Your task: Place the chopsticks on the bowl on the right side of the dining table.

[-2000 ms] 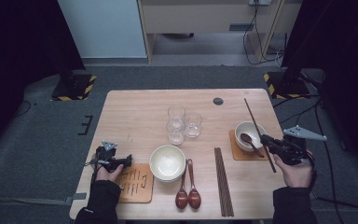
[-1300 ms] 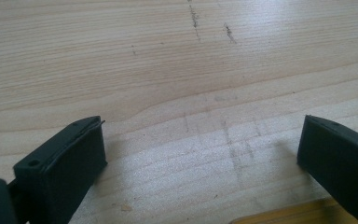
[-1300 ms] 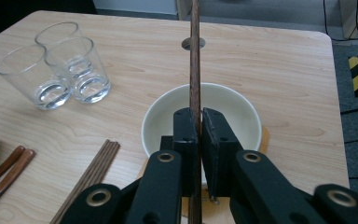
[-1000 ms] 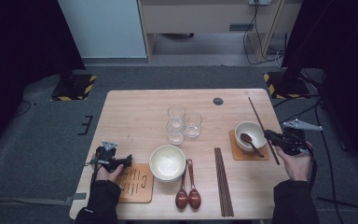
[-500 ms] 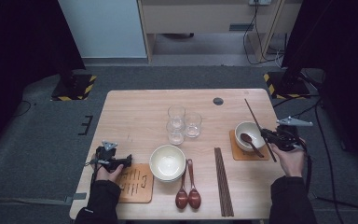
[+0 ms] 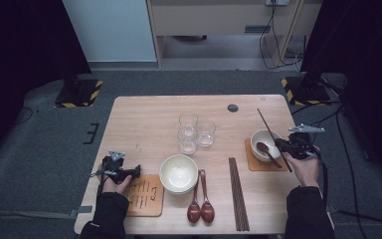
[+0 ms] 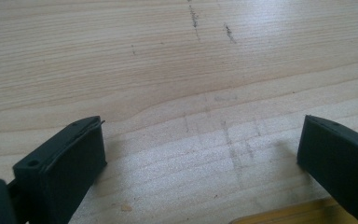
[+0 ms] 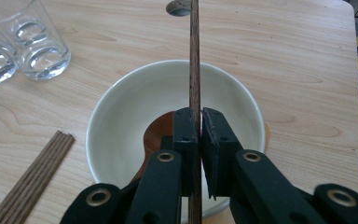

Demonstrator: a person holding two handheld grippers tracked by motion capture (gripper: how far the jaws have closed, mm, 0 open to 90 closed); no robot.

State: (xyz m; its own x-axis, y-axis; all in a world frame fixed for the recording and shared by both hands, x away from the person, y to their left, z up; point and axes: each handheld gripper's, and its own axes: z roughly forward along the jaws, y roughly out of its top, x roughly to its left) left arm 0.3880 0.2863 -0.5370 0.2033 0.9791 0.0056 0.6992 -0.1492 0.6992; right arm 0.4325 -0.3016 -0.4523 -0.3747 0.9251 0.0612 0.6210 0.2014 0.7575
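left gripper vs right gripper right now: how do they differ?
The left gripper has its jaws wide apart with nothing between them; the right gripper is shut on a chopstick. The left gripper sits low over the bare table beside the coaster; the right gripper hangs above the small bowl that holds a brown spoon. Both have black jaws and are hand-held.

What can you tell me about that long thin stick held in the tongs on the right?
The stick is one dark brown chopstick, slim and straight, wood by its grain. The right tongs are shut on it partway along, so it sticks out both ends. It is held over the white bowl, which sits on an orange coaster with a brown spoon inside. In the high view it slants across the table's right side, far end near the table's dark hole.
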